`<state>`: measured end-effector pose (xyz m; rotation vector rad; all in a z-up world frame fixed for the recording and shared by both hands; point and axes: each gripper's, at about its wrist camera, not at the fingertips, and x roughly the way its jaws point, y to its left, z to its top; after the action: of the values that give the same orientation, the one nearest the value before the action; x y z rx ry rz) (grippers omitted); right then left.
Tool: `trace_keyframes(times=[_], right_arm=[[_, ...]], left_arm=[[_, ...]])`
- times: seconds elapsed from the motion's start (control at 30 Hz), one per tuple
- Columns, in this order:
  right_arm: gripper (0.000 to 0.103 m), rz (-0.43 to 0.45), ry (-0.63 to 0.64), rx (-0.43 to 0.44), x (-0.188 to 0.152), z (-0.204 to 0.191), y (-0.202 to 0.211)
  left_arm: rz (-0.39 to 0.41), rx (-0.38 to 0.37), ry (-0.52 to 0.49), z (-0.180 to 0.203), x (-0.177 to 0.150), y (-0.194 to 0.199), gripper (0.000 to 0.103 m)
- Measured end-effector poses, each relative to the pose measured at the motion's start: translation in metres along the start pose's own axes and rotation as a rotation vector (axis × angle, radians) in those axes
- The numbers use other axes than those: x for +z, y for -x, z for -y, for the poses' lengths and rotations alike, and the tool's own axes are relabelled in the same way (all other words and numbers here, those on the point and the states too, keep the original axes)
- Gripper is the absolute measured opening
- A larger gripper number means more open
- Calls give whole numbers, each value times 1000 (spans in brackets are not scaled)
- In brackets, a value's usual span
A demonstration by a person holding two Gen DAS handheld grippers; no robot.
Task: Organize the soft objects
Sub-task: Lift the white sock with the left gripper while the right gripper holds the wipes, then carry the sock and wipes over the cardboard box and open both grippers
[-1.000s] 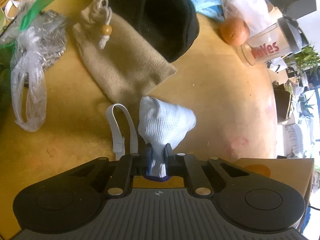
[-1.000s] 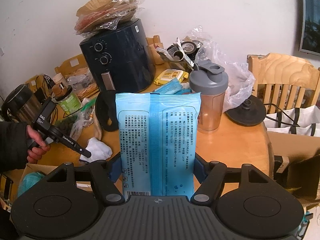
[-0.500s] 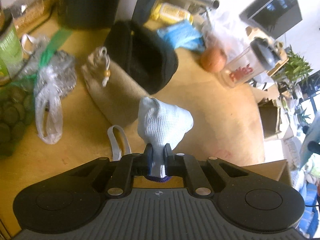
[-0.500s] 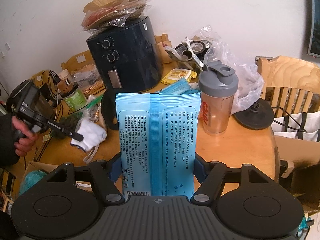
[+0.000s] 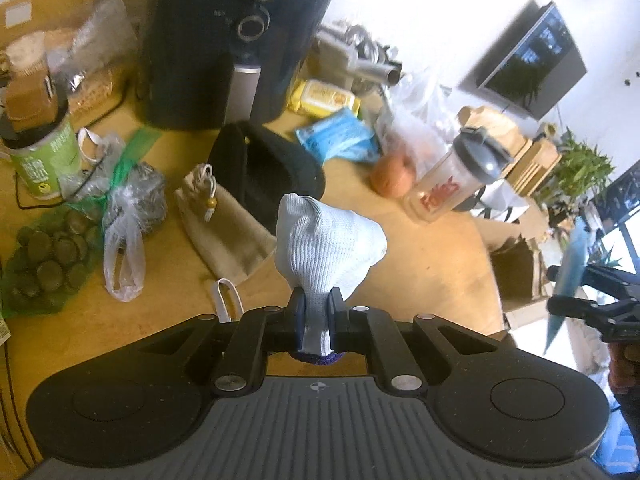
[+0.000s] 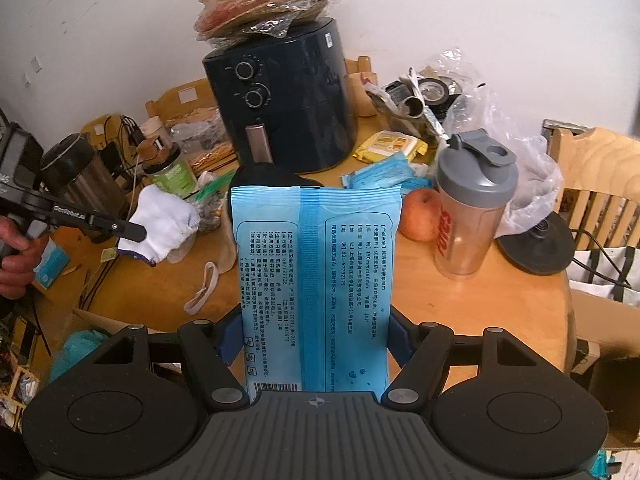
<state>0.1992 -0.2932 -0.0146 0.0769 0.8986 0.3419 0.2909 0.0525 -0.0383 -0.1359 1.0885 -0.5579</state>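
Jaws clamped: left gripper (image 5: 317, 312) pinches white knit cloth (image 5: 326, 246), possibly a glove; right gripper (image 6: 316, 344) grips blue wipes pack (image 6: 314, 276), printed side up.

- Glove (image 5: 326, 240): white knit cloth, ribbed, matt.
- Pack (image 6: 314, 280): pale blue plastic film, smooth, slight sheen.
- Pouch (image 5: 224, 224): coarse beige woven cloth, matt.
- Table (image 5: 432, 276): yellow wood, smooth, worn.
- Fryer (image 6: 280, 96): dark glossy plastic, metal-look handle.
- Shaker (image 6: 472, 208): clear plastic, grey matt lid.
- Grippers (image 5: 316, 316) (image 6: 314, 336): black matt plastic, ribbed grey body.
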Motion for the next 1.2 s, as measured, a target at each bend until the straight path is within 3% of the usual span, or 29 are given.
trace_keyframes(times=[0.47,0.93,1.0,1.07,1.1,1.2], right_arm=[[72,28,13,107,11,-13,16],[72,53,20,152,1,-10,32],[72,56,27,160,-1,-11,34],[72,57,35,166,-3,-13,37],[72,56,37,167,-5,-13,38],[72,52,42,169,-10,-13,41]], left_arm=[[96,-11,8,45,-27,58,11],[42,-96,-34,98,-74,73,13],[29,-123,-49,106,-81,72,16],[25,-135,-71,114,-90,69,39],[29,-128,-77,118,-96,69,45],[45,-74,-86,130,-111,67,53]])
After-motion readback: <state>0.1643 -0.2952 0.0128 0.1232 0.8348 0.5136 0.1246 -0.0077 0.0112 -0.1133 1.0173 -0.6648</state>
